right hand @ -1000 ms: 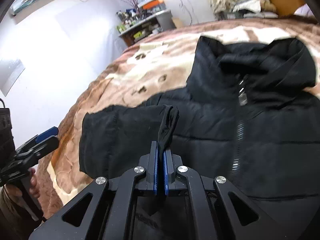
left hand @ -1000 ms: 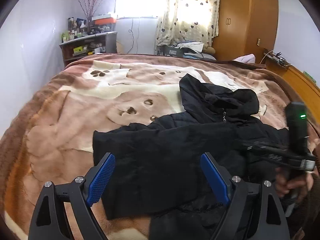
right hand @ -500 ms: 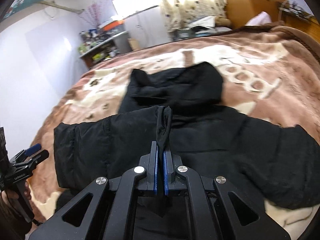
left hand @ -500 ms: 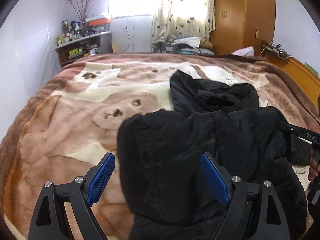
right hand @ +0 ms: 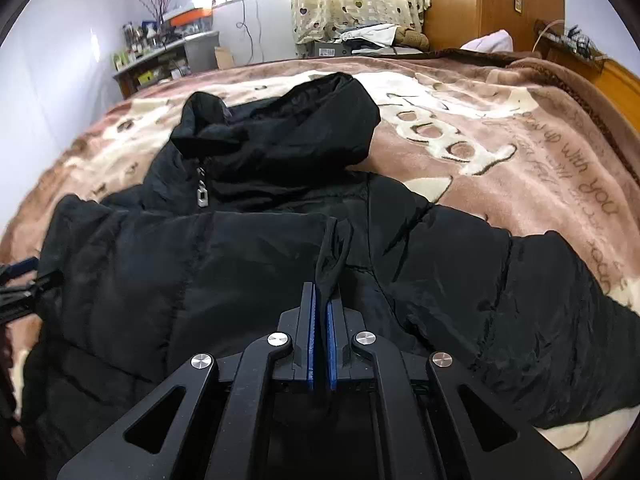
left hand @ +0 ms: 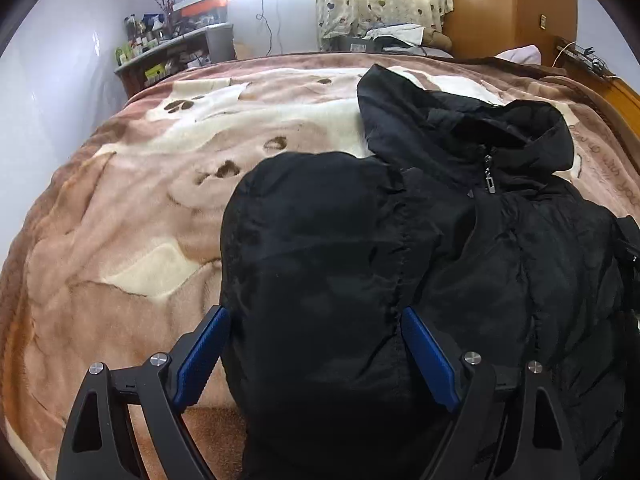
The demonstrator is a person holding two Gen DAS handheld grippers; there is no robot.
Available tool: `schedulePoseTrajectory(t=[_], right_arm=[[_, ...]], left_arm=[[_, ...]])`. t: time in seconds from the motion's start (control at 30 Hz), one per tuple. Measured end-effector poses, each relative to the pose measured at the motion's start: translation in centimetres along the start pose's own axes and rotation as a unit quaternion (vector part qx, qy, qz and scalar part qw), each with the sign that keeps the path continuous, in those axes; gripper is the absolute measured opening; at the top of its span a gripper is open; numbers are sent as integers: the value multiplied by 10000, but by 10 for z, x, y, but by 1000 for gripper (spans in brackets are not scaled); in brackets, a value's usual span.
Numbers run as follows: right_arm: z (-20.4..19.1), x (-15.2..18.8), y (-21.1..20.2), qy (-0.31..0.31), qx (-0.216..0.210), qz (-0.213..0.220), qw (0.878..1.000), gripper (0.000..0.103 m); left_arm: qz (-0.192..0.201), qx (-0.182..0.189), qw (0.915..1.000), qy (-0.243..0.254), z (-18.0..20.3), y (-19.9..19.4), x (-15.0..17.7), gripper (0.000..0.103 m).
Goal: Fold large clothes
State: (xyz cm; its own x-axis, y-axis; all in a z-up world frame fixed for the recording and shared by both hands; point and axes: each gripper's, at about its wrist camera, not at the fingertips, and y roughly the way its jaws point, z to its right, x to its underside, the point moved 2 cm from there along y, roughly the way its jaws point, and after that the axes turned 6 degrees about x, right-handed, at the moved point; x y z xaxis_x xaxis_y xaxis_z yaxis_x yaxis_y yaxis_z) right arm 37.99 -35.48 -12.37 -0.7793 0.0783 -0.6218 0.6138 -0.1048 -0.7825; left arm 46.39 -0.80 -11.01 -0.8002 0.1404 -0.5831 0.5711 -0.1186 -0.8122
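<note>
A black hooded puffer jacket (left hand: 460,240) lies on the bed, hood toward the far side, zipper pull showing. Its left sleeve is folded across the chest. My left gripper (left hand: 316,324) is open, its blue pads on either side of the folded sleeve's near part, holding nothing. My right gripper (right hand: 320,300) is shut on a pinch of the black sleeve fabric (right hand: 332,252) over the jacket's middle (right hand: 200,260). The other sleeve (right hand: 540,300) stretches out to the right on the blanket.
The jacket rests on a brown and cream teddy-print blanket (left hand: 140,220) covering a wide bed. A cluttered shelf (left hand: 172,56) stands at the far left, a curtained window behind, a wooden wardrobe (left hand: 508,4) at the far right.
My right gripper has carried the left sleeve rightward across the jacket's chest. The left gripper has moved in closer over the folded part, still open.
</note>
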Motion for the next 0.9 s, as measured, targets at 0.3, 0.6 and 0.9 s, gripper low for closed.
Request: schedulePoseTrajectory(t=[0.3,0.6,0.9], right_arm=[[-12,2,-11,-331,688,225,9968,35],[-34,19,15,-504,455,-226,9974,59],[57,12,-49,558,535,189,9968,61]], left_arm=[[-80,-81,9998,-147,-6,10,1,87],[-434,-175,9987,-213,-5,17,-3,93],[449,514,9977,27,37,-64,-30,93]])
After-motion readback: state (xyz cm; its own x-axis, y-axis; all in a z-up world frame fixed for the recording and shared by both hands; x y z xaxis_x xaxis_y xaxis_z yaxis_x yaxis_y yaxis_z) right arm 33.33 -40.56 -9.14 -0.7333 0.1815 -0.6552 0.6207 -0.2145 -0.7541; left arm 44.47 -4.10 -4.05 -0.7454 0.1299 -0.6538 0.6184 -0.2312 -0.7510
